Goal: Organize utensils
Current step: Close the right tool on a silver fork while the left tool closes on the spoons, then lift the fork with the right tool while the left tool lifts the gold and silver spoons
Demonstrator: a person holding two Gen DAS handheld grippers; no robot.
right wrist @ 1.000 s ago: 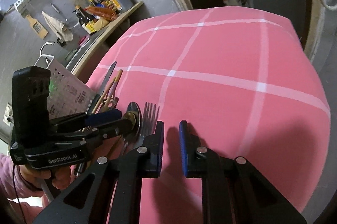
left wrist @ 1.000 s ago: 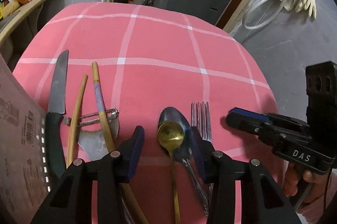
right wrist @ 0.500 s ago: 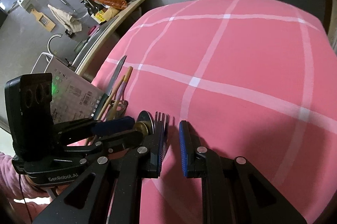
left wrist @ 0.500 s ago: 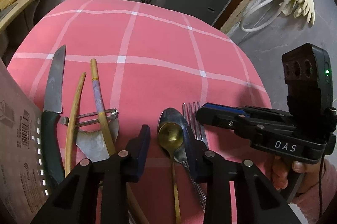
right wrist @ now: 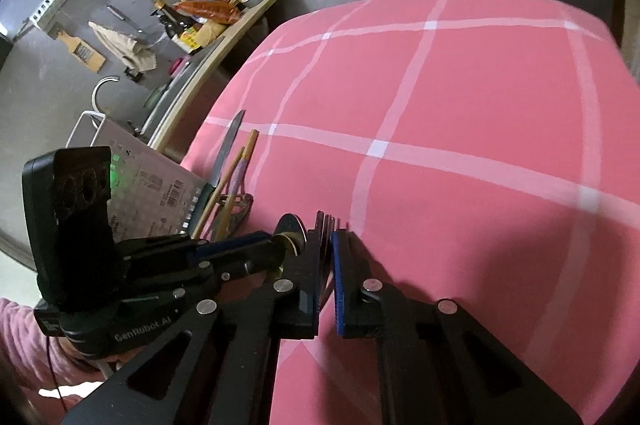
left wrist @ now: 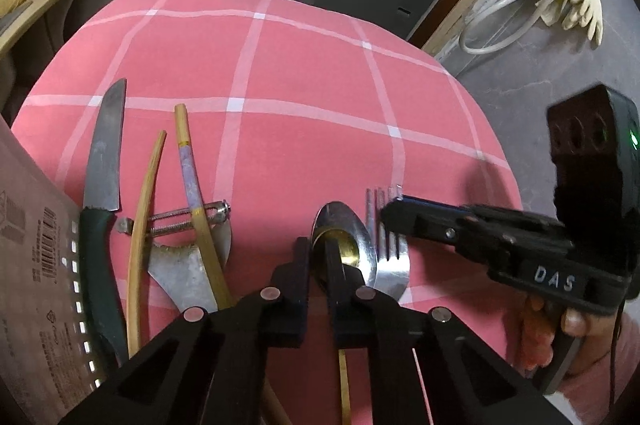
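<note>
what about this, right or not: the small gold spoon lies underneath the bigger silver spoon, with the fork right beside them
Not quite. The gold spoon lies on top of the silver spoon, not underneath it. The fork is right beside them, as you said. The left wrist view shows it.

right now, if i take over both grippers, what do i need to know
Left gripper: jaws just closed, shut on the gold spoon near its neck, it seems.
Right gripper: jaws just closed, shut on the fork at its tines.
Both utensils lie on the pink tablecloth, not yet lifted; a silver spoon sits under the gold one.
Knife, chopsticks and peeler lie to the left, untouched.
Done: two grips. Left: lift and sort everything.
</note>
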